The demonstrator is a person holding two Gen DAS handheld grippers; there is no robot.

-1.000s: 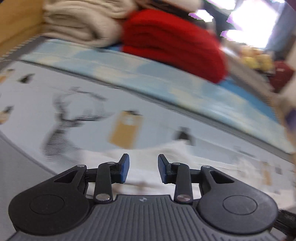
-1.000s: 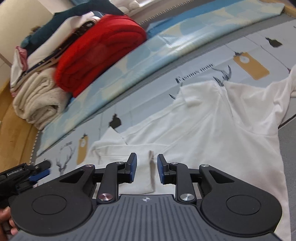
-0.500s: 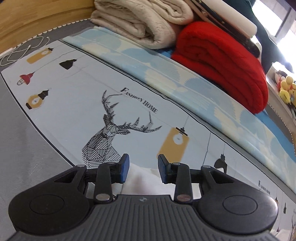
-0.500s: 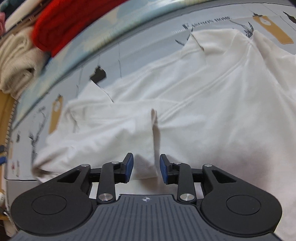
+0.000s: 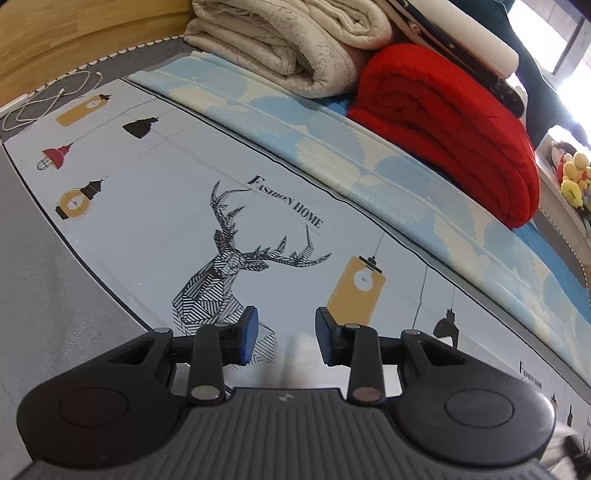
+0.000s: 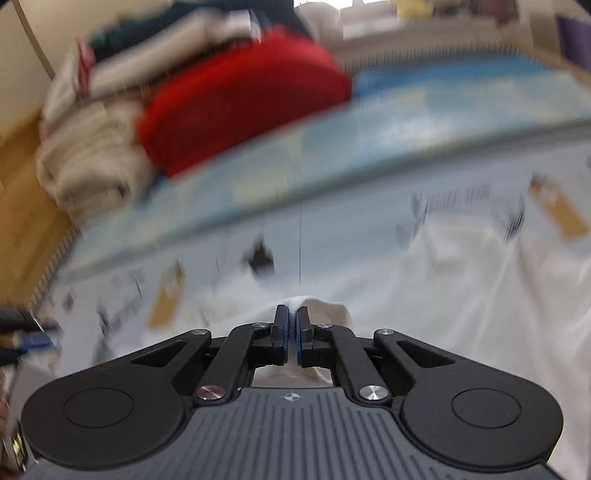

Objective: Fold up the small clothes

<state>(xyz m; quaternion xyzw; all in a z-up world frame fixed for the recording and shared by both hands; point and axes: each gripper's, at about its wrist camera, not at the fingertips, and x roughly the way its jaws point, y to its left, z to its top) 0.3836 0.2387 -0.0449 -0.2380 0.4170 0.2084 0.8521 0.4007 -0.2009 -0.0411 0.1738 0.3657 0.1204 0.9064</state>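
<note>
A white garment [image 6: 461,295] lies spread on the printed mat, blurred in the right wrist view. My right gripper [image 6: 293,325] is shut on a raised fold of this white cloth, which bulges just past the fingertips. My left gripper [image 5: 284,339] stands open above the mat near the deer print [image 5: 229,258]. A small patch of the white garment [image 5: 295,360] shows low between its fingers, and the pads do not press on it. The rest of the garment is hidden behind the left gripper's body.
A folded red blanket [image 5: 450,122] and a beige one [image 5: 288,40] are stacked at the back on a blue-patterned sheet [image 5: 369,162]. A white cable [image 5: 48,99] lies at the far left by the wooden board [image 5: 74,29]. Plush toys [image 5: 572,177] sit at the right.
My right gripper dropped onto the white garment, closed on a fold and rose with it. My left gripper swung across the mat to the deer print, then held still.
</note>
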